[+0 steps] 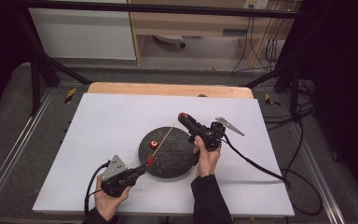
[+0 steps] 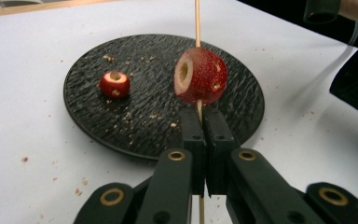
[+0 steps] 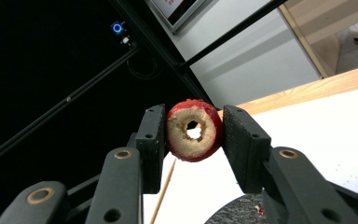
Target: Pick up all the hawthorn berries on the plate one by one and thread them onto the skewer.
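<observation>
Cored red fruit [image 3: 193,135], thin wooden skewer [image 2: 197,21]

White table [image 1: 98,140] lies open left of the plate [image 1: 177,163]; the slanting skewer [image 1: 164,136] crosses above it.

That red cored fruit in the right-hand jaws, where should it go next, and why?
Probably onto the tip of the thin wooden skewer. The right gripper holds the red cored fruit by its sides, hole clear. The left gripper pinches the skewer, one red fruit already threaded. So line hole with tip.
</observation>
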